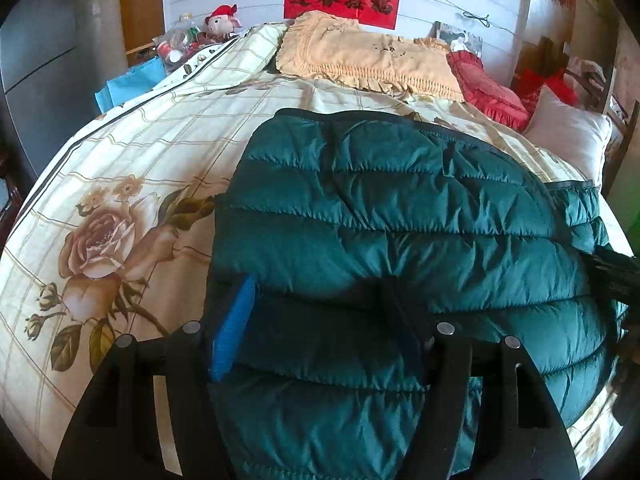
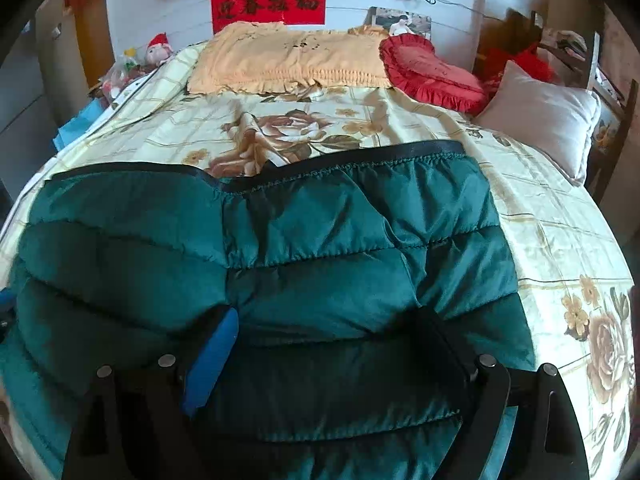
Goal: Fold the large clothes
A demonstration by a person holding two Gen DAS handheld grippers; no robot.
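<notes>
While the green quilted jacket (image 1: 400,208) lies spread on the floral bedspread (image 1: 120,168) just ahead of both tools, folding seems barely begun. Left gripper (image 1: 320,320) and right gripper (image 2: 332,340) hover over it, jaws parted, gripping nothing.
</notes>
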